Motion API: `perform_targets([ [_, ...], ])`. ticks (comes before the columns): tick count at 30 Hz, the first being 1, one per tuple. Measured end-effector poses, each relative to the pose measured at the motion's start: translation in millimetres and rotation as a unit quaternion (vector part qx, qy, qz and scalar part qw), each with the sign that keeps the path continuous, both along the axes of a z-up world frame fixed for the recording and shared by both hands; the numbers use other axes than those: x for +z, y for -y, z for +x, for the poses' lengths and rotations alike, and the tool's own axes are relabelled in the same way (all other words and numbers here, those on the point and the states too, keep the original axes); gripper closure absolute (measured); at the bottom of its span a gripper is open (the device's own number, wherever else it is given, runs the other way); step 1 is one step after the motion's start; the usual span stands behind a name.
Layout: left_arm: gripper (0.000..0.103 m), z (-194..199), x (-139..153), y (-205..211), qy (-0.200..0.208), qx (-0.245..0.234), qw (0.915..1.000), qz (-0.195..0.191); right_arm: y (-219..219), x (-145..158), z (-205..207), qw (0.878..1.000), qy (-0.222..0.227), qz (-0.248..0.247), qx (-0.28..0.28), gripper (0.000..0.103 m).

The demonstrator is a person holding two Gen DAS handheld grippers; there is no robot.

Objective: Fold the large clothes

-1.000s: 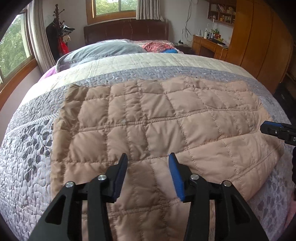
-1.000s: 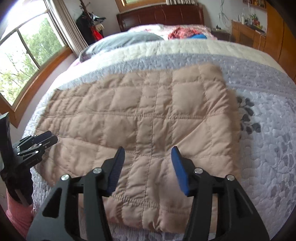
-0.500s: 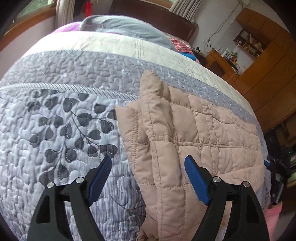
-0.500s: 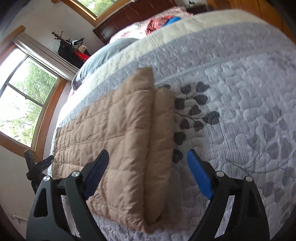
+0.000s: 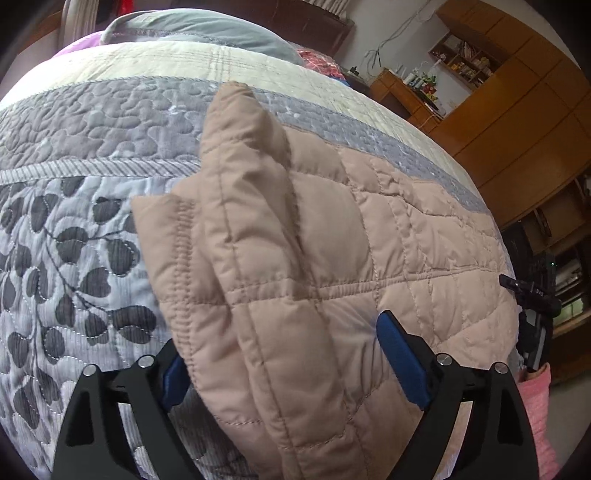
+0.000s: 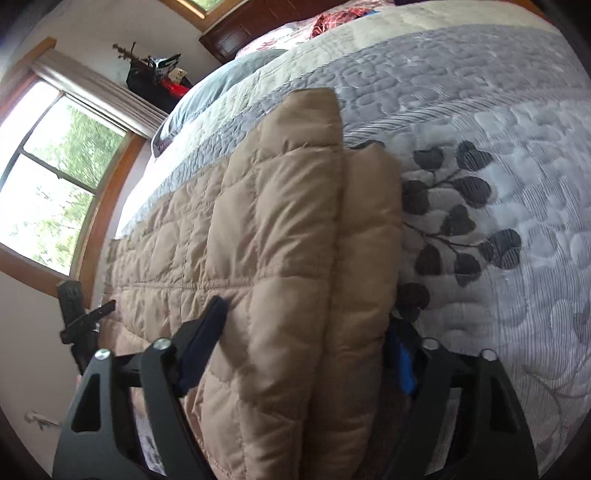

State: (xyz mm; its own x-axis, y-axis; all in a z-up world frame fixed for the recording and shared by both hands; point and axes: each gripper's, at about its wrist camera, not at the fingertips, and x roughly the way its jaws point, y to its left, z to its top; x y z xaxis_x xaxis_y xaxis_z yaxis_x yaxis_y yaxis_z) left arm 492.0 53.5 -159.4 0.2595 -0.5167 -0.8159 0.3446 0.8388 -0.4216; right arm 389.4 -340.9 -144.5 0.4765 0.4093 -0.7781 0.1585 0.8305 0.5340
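A tan quilted garment [image 5: 332, 243] lies folded on the bed; it also shows in the right wrist view [image 6: 266, 236]. My left gripper [image 5: 288, 362] is open, its blue-padded jaws straddling the garment's layered left end near the front edge. My right gripper [image 6: 306, 354] is open, its jaws straddling the layered right end. The right gripper shows small at the right of the left wrist view [image 5: 532, 295]. The left gripper shows small at the left of the right wrist view [image 6: 81, 317]. Each near fold partly hides one pad.
The bed has a grey and white quilted cover with a leaf pattern [image 5: 74, 258] [image 6: 498, 221]. Pillows [image 5: 207, 26] lie at the headboard. A wooden wardrobe and desk [image 5: 509, 110] stand to the right, a window [image 6: 55, 177] to the left.
Both grippers have moved forward and down onto the garment's two ends. The folded edges now sit between the open jaws, where before they lay ahead of them.
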Motion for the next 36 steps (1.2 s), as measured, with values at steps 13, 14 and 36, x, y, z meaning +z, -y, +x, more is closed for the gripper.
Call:
perform_targets([
  [13, 0.083, -16, 26, 20, 0.009, 0.007, 0.9985, -0.053, -17, 52, -24, 0.998, 0.059, 0.007, 0.021, 0.088],
  [14, 0.083, -19, 31, 17, 0.013, 0.010, 0.9981, -0.059, -17, 58, -27, 0.998, 0.064, 0.010, 0.022, 0.088],
  [36, 0.083, -227, 127, -38, 0.081, -0.012, 0.9957, -0.044, -83, 144, -192, 0.990, 0.104, 0.013, 0.089, 0.088],
])
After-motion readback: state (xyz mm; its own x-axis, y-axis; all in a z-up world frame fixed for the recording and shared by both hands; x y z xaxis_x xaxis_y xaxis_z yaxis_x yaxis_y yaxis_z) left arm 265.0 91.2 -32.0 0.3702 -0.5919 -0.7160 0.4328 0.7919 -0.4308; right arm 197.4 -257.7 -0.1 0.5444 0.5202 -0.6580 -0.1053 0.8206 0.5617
